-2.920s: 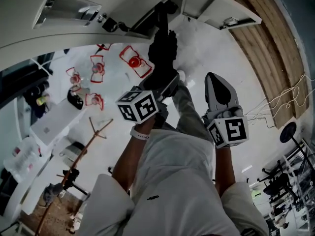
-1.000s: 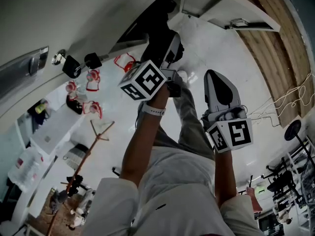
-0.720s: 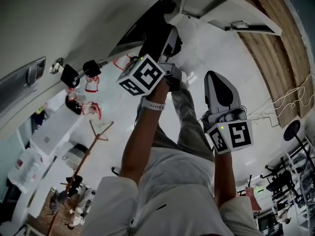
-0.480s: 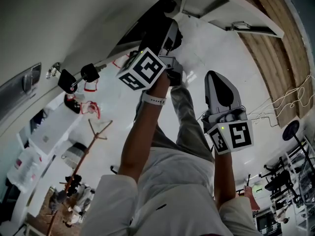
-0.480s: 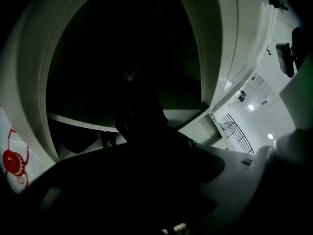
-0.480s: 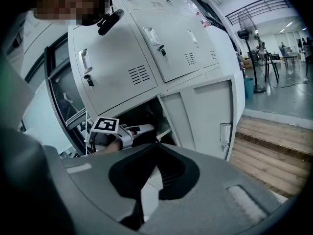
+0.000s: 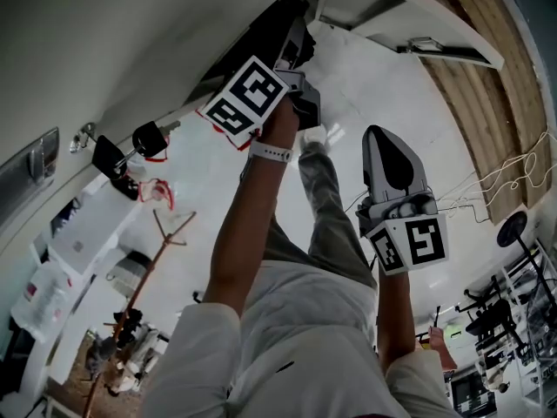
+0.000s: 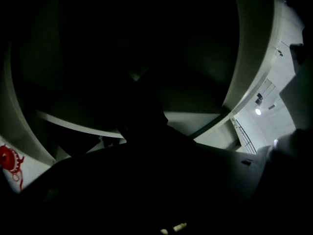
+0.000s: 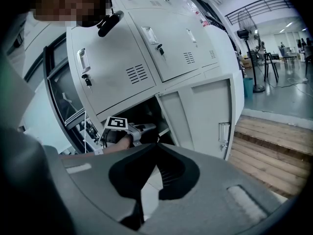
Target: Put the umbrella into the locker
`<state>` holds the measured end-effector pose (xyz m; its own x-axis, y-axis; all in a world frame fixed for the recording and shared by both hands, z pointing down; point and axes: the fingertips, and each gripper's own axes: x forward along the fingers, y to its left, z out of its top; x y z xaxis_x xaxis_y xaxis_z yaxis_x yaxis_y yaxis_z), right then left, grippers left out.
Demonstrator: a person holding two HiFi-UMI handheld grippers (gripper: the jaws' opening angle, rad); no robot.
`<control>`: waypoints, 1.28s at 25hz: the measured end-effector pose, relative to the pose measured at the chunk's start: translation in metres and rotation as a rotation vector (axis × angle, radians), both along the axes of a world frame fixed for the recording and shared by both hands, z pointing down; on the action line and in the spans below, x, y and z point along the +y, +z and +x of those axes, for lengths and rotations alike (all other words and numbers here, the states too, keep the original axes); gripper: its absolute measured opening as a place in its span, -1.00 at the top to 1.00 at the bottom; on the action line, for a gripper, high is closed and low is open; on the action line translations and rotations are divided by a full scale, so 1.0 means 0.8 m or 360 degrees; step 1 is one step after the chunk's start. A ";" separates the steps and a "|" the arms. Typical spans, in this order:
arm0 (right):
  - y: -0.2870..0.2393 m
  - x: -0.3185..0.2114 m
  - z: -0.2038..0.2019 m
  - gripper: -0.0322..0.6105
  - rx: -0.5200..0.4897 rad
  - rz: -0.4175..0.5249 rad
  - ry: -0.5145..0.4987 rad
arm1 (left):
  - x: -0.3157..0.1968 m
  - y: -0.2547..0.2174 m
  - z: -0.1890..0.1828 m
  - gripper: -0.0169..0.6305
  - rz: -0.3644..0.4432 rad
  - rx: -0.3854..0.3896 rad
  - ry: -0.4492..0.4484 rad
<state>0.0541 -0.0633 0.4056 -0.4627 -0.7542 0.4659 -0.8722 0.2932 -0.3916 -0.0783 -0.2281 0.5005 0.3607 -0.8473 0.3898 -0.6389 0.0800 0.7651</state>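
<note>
The locker has its low compartment open, with the door swung out to the right. The step in hand looks like the placing itself, as the left gripper reaches deep into that dark opening. The next move calls for resting the load on the compartment floor, letting go, and backing out clear of the frame. The right gripper hangs nearer, well apart from the locker, its jaws together on nothing. The left gripper's jaws seem clamped on a dark bulk, the umbrella, inside the compartment.
</note>
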 end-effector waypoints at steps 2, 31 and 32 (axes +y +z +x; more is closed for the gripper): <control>0.002 0.000 0.001 0.89 -0.0001 -0.0008 0.0002 | -0.004 0.009 -0.004 -0.11 -0.0023 0.0009 -0.0024; 0.010 0.011 0.016 0.89 -0.0006 -0.0048 0.0034 | -0.030 0.044 -0.017 -0.13 -0.0034 -0.0033 -0.0096; 0.009 0.011 0.017 0.89 -0.0007 -0.0047 0.0034 | -0.031 0.042 -0.017 -0.12 -0.0041 -0.0024 -0.0098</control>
